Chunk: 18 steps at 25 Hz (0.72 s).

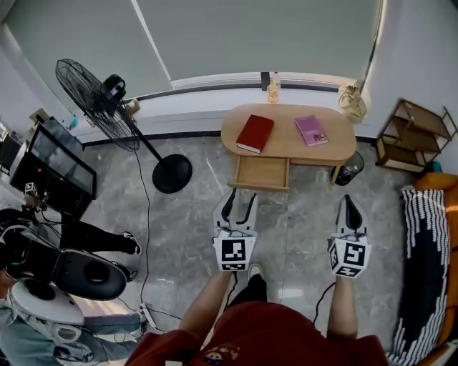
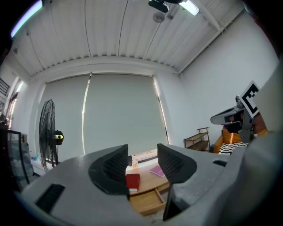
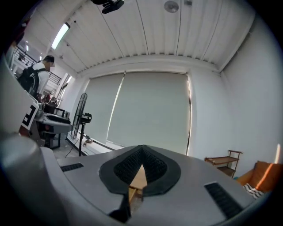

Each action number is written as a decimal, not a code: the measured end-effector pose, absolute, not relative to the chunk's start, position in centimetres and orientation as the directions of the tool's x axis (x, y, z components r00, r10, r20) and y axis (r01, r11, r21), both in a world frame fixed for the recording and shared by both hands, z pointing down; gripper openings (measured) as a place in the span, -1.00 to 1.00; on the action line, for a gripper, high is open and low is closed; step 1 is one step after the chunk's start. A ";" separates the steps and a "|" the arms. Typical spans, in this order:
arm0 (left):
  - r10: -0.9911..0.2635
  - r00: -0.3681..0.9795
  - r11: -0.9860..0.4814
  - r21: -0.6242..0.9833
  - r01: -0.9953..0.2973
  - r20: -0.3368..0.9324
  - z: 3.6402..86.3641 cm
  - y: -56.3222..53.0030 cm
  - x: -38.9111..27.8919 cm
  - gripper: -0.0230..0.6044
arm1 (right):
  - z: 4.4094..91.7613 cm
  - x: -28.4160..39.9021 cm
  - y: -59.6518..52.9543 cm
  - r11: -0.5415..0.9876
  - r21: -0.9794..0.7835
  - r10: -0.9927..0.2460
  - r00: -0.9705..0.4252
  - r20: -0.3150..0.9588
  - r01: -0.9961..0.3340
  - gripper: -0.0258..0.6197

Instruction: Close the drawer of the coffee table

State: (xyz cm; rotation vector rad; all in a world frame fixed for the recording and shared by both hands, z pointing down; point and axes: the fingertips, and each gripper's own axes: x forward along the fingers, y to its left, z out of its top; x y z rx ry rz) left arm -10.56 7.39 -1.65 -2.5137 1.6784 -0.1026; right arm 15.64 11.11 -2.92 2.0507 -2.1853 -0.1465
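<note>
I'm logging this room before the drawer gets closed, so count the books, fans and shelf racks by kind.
Books: 2, red book and pink book
Fan: 1
Shelf rack: 1
Total: 4

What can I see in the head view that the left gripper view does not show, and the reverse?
Only the head view: the fan's round base and the dark bin beside the coffee table. Only the left gripper view: the ceiling lamp. Both: the open drawer, the red book, the pink book.
</note>
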 end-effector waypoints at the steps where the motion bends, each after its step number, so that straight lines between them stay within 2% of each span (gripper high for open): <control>1: -0.924 0.382 -0.377 -0.135 -0.916 -0.008 -1.6 6.0 -11.2 -0.28 | -3.0 15.2 9.7 0.065 0.168 -0.997 -0.060 0.040 -0.984 -0.94; 8: -0.930 0.368 -0.367 -0.117 -0.923 0.016 -0.1 -1.8 -14.4 -0.28 | -2.6 12.6 1.9 0.070 0.163 -0.996 -0.060 0.064 -0.984 -0.94; 18: -0.914 0.404 -0.404 -0.116 -0.907 0.030 0.8 -9.4 -11.8 -0.28 | -1.3 13.3 -4.9 0.081 0.176 -0.994 -0.065 0.090 -0.981 -0.94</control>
